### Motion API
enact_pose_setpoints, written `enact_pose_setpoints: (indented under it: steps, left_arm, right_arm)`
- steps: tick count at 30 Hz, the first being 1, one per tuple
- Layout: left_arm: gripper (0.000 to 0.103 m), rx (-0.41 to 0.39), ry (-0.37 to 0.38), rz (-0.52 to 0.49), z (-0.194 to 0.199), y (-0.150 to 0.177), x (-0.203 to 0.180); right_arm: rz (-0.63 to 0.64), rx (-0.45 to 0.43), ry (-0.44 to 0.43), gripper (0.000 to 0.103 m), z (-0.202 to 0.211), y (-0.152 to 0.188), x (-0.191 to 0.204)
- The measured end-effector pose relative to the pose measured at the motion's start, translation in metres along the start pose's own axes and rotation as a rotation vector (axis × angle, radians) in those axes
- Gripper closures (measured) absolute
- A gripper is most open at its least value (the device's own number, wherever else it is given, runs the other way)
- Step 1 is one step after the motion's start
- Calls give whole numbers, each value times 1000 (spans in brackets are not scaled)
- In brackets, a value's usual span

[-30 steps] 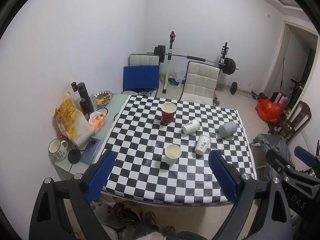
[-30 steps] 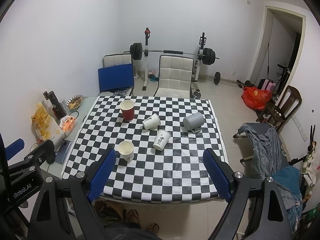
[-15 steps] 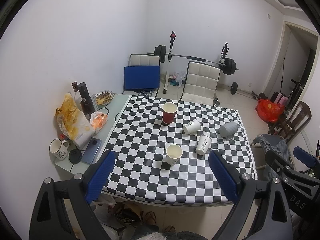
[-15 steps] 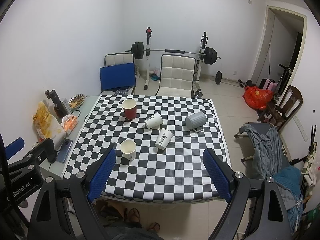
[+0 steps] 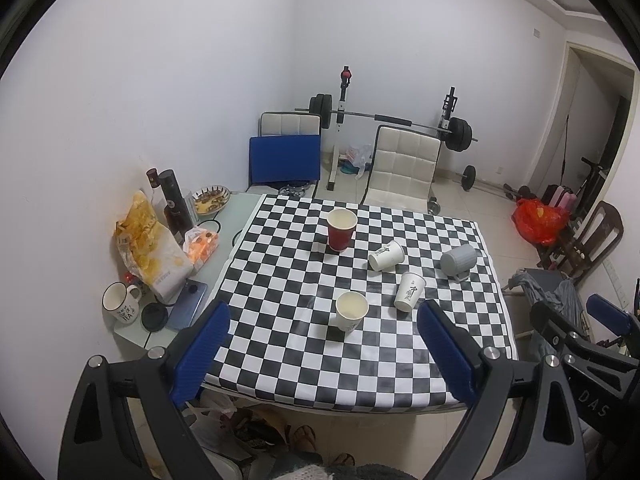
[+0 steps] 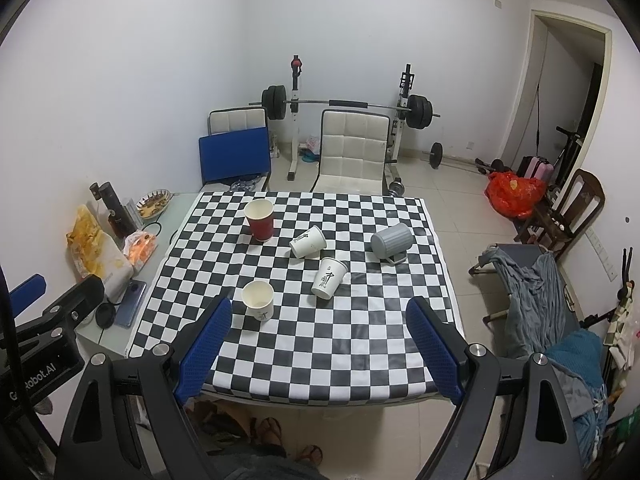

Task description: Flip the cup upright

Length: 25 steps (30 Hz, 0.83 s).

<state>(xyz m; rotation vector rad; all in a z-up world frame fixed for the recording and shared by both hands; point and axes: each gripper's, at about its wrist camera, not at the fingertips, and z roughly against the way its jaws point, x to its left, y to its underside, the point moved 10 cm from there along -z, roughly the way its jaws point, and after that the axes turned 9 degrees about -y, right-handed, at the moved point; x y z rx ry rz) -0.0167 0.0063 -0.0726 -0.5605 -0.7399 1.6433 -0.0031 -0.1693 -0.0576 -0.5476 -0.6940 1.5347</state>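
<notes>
Both cameras have eased a little toward the surface since the earlier frames, so the cups sit slightly lower in each view; nothing on the cloth has shifted.

Left wrist view: the left gripper hangs above the near edge, its blue fingers spread wide and holding nothing. The surface wears a black-and-white checkered cloth. On it a red cup stands upright at the far side, and a white paper cup stands upright nearer the camera. Two more white paper cups lie on their sides – one just right of the red cup, the other closer in. A grey mug lies tipped over near the right edge. Left of the cloth sit a snack bag, a dark bottle, a white mug and a phone. Behind stand a white chair, a blue chair and a barbell rack against the white wall.

Right wrist view: the right gripper also hovers off the near edge, fingers wide apart and empty. The same cups show – red cup and one white cup upright, the printed cup and its neighbour on their sides, the grey mug toppled. A doorway, a red bag and a wooden chair fill the right of the room; grey clothes drape a stool.
</notes>
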Motion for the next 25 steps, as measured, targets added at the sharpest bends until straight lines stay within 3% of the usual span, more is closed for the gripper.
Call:
enact_pose_setpoints:
  steps: [25]
  left_arm:
    - [7, -6, 1, 7, -2, -3, 4]
  right_arm:
    - [-4, -5, 1, 13, -1, 3, 0]
